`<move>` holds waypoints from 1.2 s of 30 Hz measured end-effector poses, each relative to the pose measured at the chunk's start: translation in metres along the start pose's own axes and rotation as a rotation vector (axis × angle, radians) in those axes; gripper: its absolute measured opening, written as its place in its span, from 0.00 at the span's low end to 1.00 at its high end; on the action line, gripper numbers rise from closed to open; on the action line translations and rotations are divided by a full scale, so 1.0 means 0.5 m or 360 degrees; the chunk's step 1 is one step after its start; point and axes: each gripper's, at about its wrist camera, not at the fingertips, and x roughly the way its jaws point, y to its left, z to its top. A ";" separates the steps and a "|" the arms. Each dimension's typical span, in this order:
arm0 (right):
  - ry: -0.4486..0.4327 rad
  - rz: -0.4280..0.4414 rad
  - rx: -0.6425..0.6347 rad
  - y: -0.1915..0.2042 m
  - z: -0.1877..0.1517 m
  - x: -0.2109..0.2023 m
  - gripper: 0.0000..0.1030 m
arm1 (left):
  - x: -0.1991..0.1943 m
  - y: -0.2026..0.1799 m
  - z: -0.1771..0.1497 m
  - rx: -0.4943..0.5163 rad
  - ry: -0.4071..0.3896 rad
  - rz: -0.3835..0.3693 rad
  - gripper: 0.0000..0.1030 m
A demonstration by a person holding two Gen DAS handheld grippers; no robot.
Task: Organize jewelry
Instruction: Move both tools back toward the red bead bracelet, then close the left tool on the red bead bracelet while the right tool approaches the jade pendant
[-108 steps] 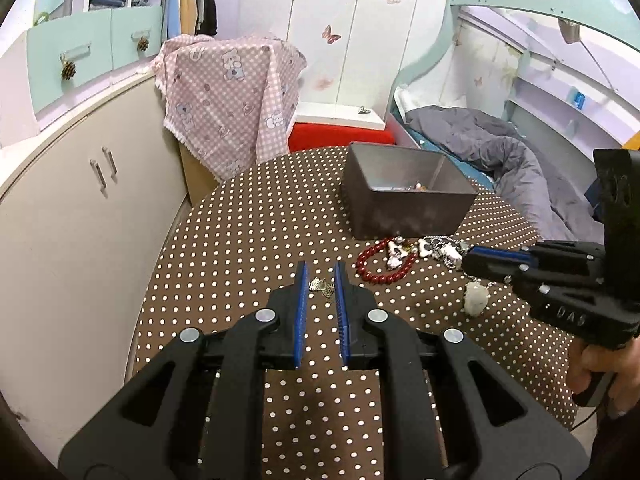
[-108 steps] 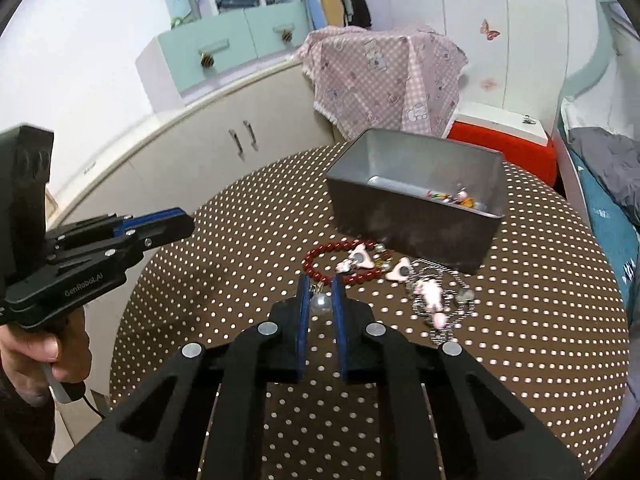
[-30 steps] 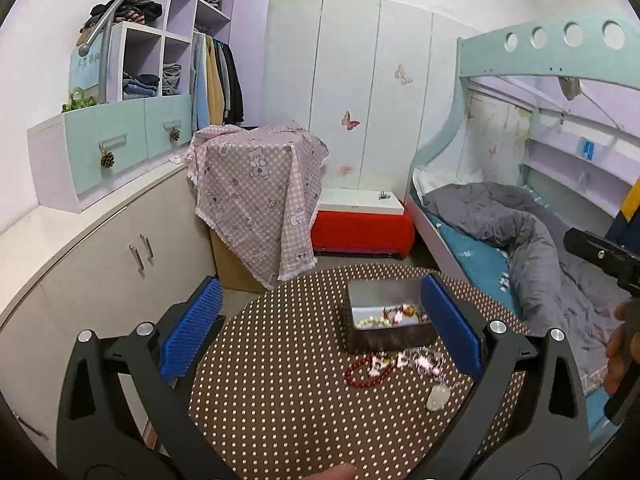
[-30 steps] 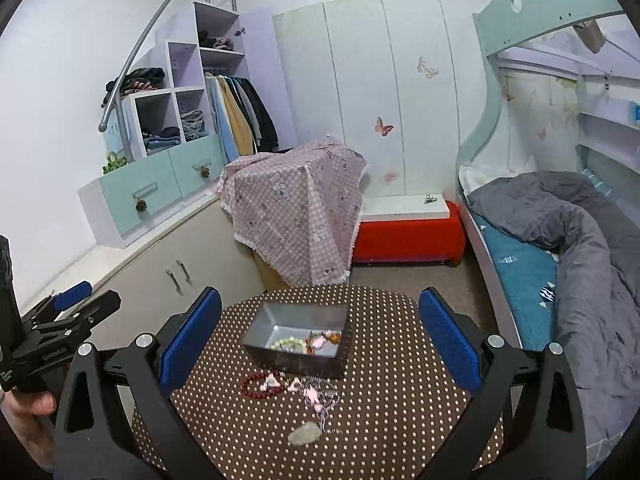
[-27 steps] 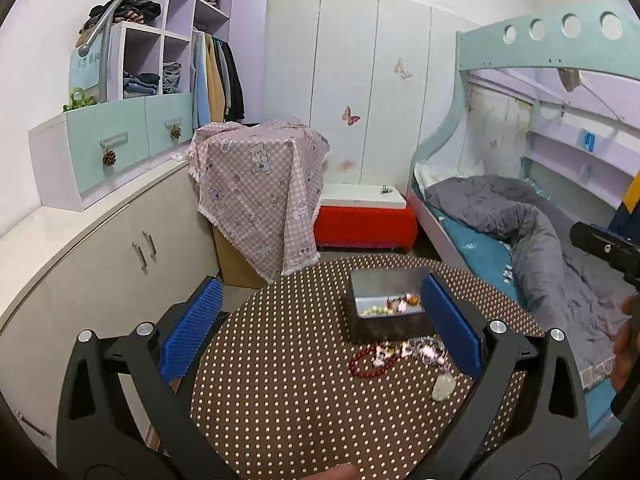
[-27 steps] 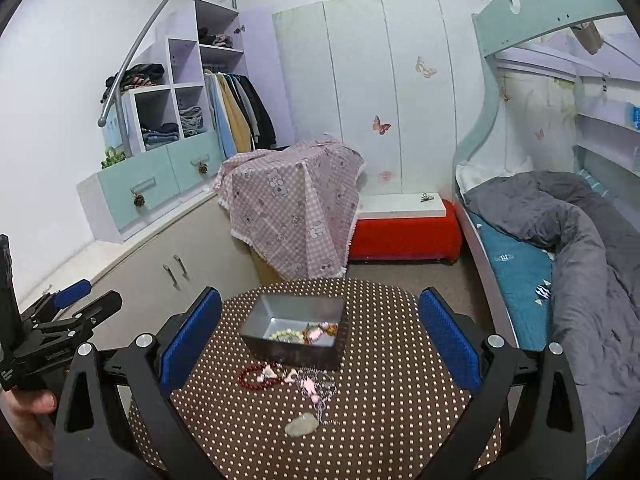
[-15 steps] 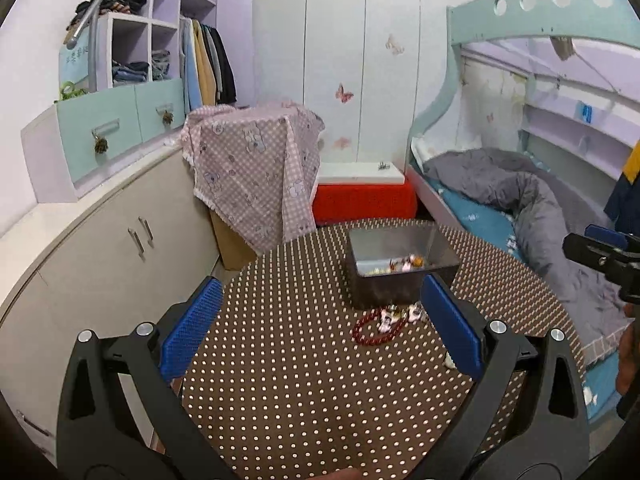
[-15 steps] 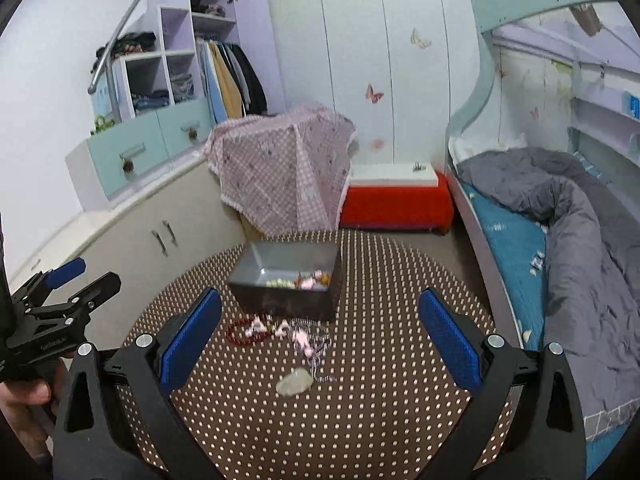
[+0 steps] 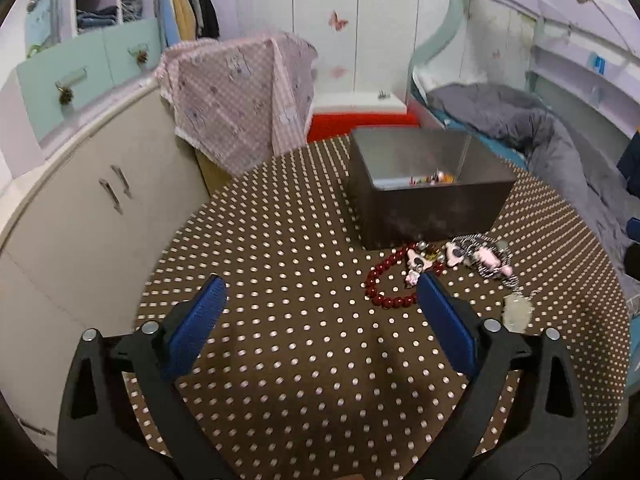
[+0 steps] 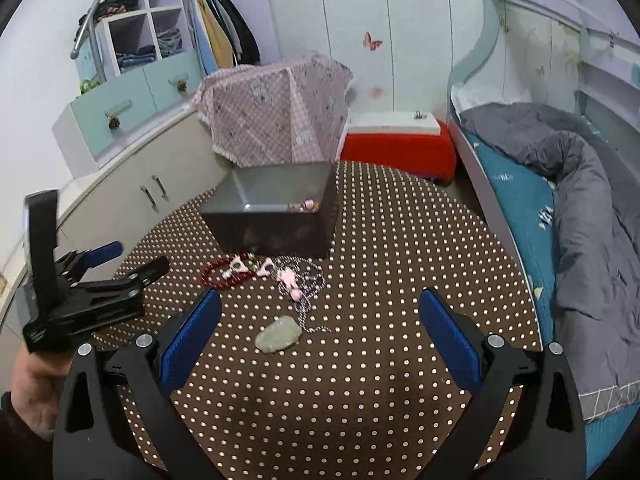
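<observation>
Both hand-held grippers hang above the counter with their blue pads spread wide and nothing between them: the left hand-held gripper point(image 9: 318, 294) over the counter's left half, the right hand-held gripper point(image 10: 318, 312) over its near middle. In the right wrist view a hand point(image 10: 30, 392) grips the left tool's handle at the counter's left edge.

A red bead bracelet point(image 9: 394, 280) lies on the polka-dot counter point(image 9: 280, 320) just in front of the dark metal box point(image 9: 428, 188), its right side touching a tangle of pink charms and chains point(image 10: 292, 276). A pale stone pendant point(image 10: 279, 335) rests nearer the front edge, with a thin chain running from it up to the tangle. In the left wrist view the tip of the right pad overlaps the bracelet's edge; whether it touches cannot be told.

The box stands toward the counter's far edge, with a few small colourful pieces point(image 9: 432, 178) at its bottom.

Beyond the counter stand a chair under a pink checked cloth point(image 10: 276, 112) and a red and white chest point(image 10: 396, 140). A bed with a grey quilt point(image 10: 580, 184) runs along the right.
</observation>
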 end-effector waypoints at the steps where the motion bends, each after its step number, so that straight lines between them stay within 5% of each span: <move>1: 0.0009 -0.0003 0.0003 -0.003 -0.001 0.005 0.92 | 0.015 -0.003 0.001 0.0015 0.0022 -0.0001 0.90; 7: 0.0068 -0.0004 0.0007 -0.015 -0.006 0.034 0.92 | 0.082 -0.020 -0.002 0.0051 0.0137 -0.0007 0.80; 10: 0.0117 0.0008 -0.0009 -0.010 -0.017 0.054 0.92 | 0.108 -0.028 -0.010 0.0061 0.0202 -0.0060 0.62; 15: 0.0166 0.0035 -0.0017 -0.001 -0.027 0.076 0.92 | 0.094 -0.054 -0.008 0.0131 0.0196 -0.0199 0.07; 25: 0.0207 0.0060 -0.0053 0.018 -0.044 0.089 0.92 | -0.030 -0.042 0.006 0.0070 -0.0029 -0.0321 0.07; 34: 0.0307 0.0118 -0.0075 0.053 -0.074 0.142 0.92 | -0.136 -0.012 -0.004 0.0078 -0.0185 -0.0311 0.07; 36: 0.0314 0.0109 -0.0072 0.058 -0.075 0.160 0.84 | -0.144 -0.011 -0.013 0.0069 -0.0177 -0.0310 0.08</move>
